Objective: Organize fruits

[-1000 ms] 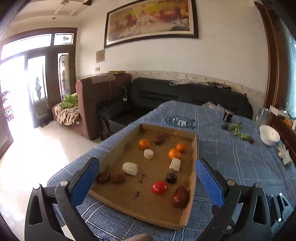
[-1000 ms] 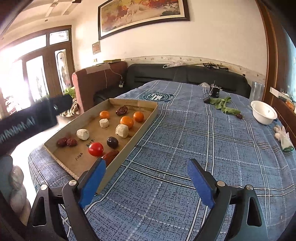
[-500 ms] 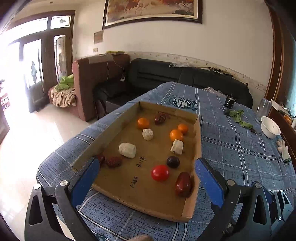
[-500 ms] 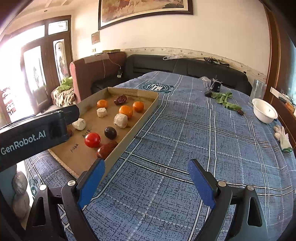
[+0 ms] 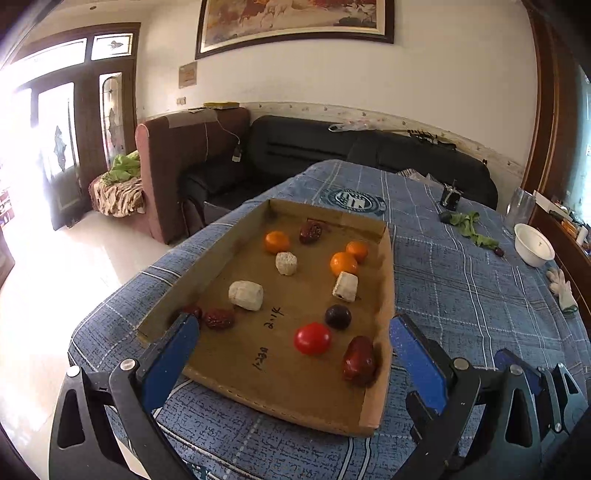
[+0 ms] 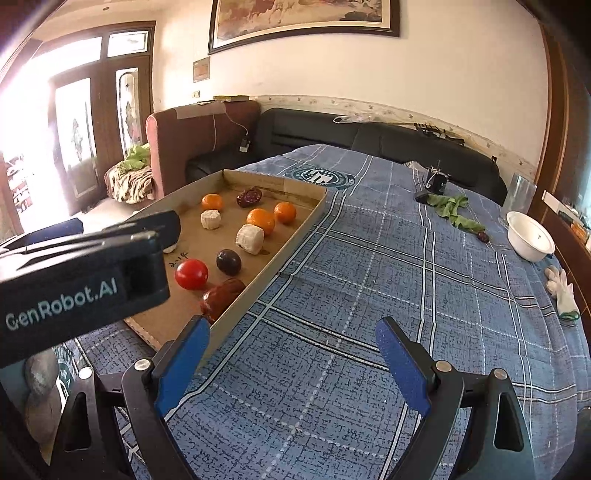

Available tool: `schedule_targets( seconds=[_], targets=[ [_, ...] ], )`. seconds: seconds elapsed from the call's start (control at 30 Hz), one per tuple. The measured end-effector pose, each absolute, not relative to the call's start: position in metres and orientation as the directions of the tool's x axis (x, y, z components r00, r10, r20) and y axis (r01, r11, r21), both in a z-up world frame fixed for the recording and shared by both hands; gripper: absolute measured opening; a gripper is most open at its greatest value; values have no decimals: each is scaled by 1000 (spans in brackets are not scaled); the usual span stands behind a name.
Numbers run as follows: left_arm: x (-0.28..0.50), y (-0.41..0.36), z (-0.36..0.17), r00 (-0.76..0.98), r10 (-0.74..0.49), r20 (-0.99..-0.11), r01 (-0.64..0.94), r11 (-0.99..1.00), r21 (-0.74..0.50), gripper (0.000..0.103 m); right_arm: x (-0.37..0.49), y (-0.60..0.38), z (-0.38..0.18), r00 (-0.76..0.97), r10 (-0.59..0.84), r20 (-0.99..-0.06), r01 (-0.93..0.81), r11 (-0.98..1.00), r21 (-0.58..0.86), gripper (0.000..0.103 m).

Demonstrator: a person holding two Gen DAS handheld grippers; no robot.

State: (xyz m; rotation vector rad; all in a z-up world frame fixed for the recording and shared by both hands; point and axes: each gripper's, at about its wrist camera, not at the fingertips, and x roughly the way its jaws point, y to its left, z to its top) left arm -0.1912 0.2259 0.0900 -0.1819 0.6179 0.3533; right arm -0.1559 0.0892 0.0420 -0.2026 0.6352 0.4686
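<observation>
Fruits sit in a flat cardboard tray (image 5: 386, 280) on the left part of the table. Three oranges (image 5: 276, 242) are near the far end, with a dark date (image 5: 310, 232) beside them. Three white chunks (image 5: 245, 295) lie in the middle. Close to the near end are a red tomato (image 5: 312, 338), a dark plum (image 5: 338, 316) and a big red date (image 5: 358, 360) against the right wall. Two small dates (image 5: 219, 319) sit by the left wall.

A blue checked cloth (image 6: 369, 280) covers the table. Behind it are a black sofa (image 5: 369, 147), a brown armchair (image 5: 177, 155), a bright door and a big painting (image 5: 295, 22) on the wall.

On the far right of the cloth are a white bowl (image 6: 530, 236), green leaves (image 6: 452, 210), a white glove (image 6: 561, 291) and a small black gadget (image 6: 432, 184).

The left gripper (image 5: 293, 345) hangs over the near end of the tray, jaws wide and holding nothing. The right gripper (image 6: 291, 354) is over bare cloth just right of the tray, jaws wide and empty too. In the right view, the left gripper's black body hides the tray's left side.
</observation>
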Motion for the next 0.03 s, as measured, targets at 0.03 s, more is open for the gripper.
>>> schedule_targets(
  seconds=[0.03],
  targets=[
    [-191, 226, 90, 756, 264, -599, -372, 926, -61, 103, -155, 87, 43, 704, 360, -612, -477, 878, -31, 95]
  ],
)
